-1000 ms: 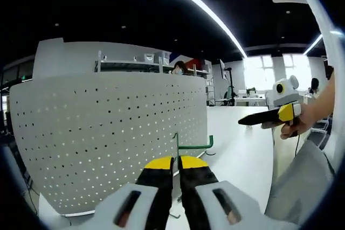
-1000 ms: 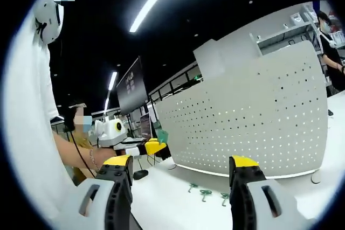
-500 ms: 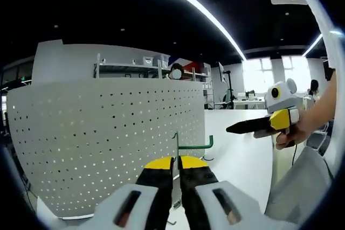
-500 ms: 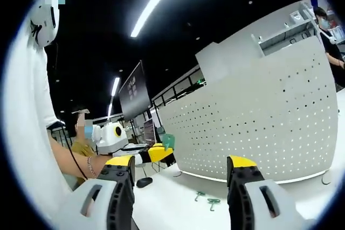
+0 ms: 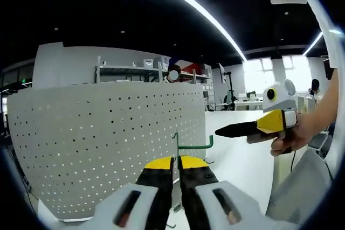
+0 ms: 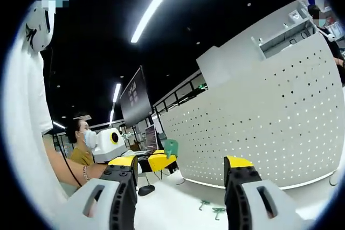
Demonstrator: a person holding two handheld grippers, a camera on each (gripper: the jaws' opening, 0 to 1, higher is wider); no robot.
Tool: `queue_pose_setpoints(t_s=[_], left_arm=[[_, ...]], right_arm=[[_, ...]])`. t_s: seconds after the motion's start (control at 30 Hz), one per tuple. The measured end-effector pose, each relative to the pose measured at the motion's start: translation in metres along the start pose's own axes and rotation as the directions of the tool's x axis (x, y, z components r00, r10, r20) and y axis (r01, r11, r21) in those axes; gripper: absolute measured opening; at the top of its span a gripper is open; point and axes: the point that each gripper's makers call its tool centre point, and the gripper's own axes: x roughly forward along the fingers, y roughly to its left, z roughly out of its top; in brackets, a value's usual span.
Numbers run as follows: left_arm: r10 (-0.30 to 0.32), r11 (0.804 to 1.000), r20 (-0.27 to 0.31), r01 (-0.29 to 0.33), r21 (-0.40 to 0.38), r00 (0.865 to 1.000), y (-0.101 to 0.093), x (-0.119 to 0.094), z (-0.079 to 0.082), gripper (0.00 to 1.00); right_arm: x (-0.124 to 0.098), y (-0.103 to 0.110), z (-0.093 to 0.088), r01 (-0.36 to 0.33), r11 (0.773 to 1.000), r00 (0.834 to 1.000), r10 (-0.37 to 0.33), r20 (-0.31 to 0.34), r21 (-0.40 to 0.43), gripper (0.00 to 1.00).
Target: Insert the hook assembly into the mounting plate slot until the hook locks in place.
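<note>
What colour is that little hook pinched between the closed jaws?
Green. The hook shows best in the left gripper view, held by the left gripper.

Bright ceiling light strips glare against a dark ceiling; windows blow out white; fisheye edges bend strongly.

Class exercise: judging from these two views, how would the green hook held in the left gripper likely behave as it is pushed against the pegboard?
The green hook looks like thin bent wire, so probably light and stiff. Pinched low down in the left gripper, it might twist between the narrow pads when pushed. The white pegboard stands upright on the table, so a hard push might tip it.
</note>
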Motion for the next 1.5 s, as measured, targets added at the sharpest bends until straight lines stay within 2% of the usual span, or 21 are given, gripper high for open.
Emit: queue_pose_setpoints(t_s=[0.5,0.83,1.23,1.5], left_arm=[[0.008,1.0,0.004,-0.008,-0.008,1.0,0.001,-0.001,0.002,0.03],[0.026,1.0,0.003,-0.026,-0.011,1.0,0.007,-0.004,0.002,0.03],[0.03,1.0,0.007,-0.03,-0.009,1.0,0.006,-0.003,0.003,0.03],[0.037,0.999,0.006,-0.037,-0.012,0.999,0.007,-0.003,0.002,0.03]], right_arm=[[0.028,0.008,0.004,-0.047,0.999,0.999,0.047,0.005,0.007,0.56],[0.043,0.012,0.001,-0.043,0.999,0.999,0.043,0.002,-0.003,0.53],[0.058,0.015,-0.002,-0.04,0.999,0.999,0.039,-0.017,-0.026,0.41],[0.062,0.018,-0.007,-0.032,0.999,0.999,0.031,-0.034,-0.035,0.25]])
